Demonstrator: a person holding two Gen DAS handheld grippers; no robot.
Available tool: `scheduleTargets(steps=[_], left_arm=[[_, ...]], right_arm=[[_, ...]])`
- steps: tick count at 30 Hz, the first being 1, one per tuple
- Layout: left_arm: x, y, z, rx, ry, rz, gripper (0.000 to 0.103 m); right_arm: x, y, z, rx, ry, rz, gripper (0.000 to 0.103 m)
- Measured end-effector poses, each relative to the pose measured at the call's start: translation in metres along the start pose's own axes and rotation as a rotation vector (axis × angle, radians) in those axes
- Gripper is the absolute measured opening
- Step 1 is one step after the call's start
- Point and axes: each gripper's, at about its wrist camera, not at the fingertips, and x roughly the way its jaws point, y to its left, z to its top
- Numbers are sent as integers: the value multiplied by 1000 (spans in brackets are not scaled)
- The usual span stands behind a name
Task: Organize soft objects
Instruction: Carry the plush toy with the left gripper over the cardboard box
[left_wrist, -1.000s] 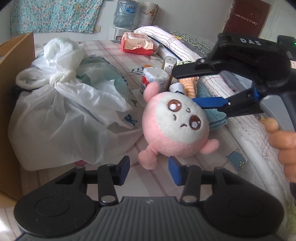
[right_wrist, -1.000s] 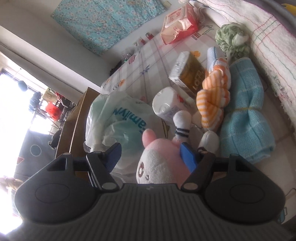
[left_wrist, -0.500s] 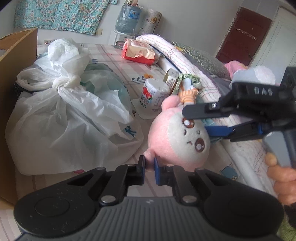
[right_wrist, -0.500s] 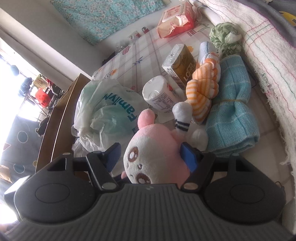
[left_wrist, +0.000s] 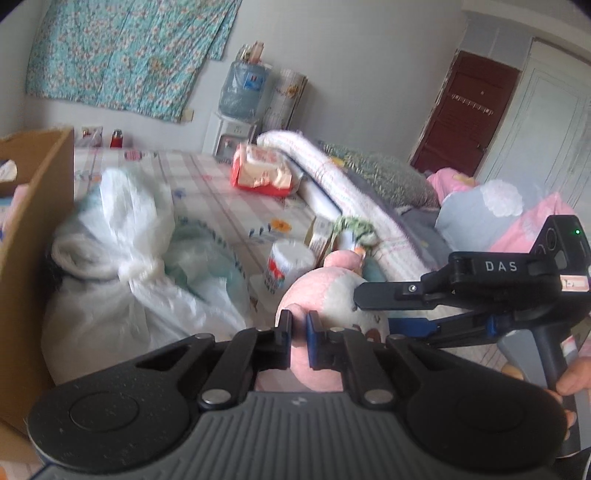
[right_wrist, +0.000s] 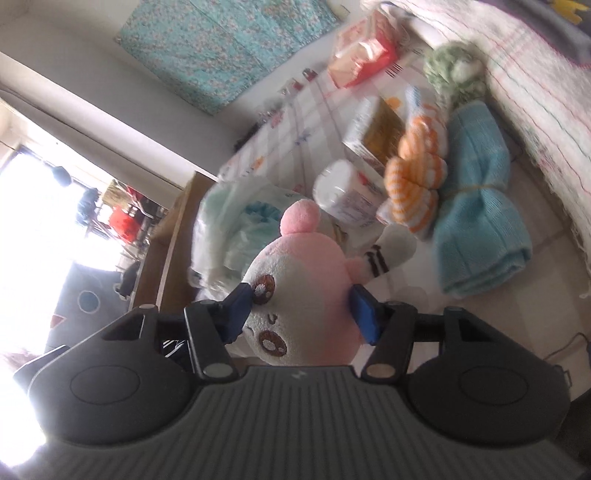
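Note:
A pink and white plush toy (right_wrist: 303, 288) with brown eyes is held above the bed by both grippers. My right gripper (right_wrist: 301, 312) is shut on its round head, one pad at each side. My left gripper (left_wrist: 298, 328) is shut on one small pink limb of the plush toy (left_wrist: 332, 295). The right gripper (left_wrist: 391, 312) shows from the side in the left wrist view. On the bed lie an orange striped sock bundle (right_wrist: 417, 184), a folded light blue towel (right_wrist: 480, 221), a green and white bundle (right_wrist: 454, 70) and a white sock with black stripes (right_wrist: 391, 251).
A knotted white plastic bag (left_wrist: 122, 266) lies left on the checked sheet. A cardboard box (left_wrist: 26, 236) stands at the far left. A white cup (right_wrist: 343, 195), a small carton (right_wrist: 376, 133) and a red tissue pack (left_wrist: 262, 173) lie nearby. A rolled quilt (left_wrist: 332, 184) runs along the right.
The left gripper closed on the toy's limb, and the right gripper closed on its head. Both then lifted the toy off the sheet.

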Motion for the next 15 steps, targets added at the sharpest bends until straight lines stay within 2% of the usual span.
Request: scheduleTargets(steps=[4, 7, 11, 15], left_arm=[[-27, 5, 25, 21, -84, 24, 9], [-50, 17, 45, 17, -151, 70, 9], [-85, 45, 67, -20, -228, 162, 9], [-120, 79, 83, -52, -278, 294, 9]], right_arm=[[0, 33, 16, -35, -19, 64, 58], [14, 65, 31, -66, -6, 128, 58], [48, 116, 49, -120, 45, 205, 58], [99, 175, 55, -158, 132, 270, 58]])
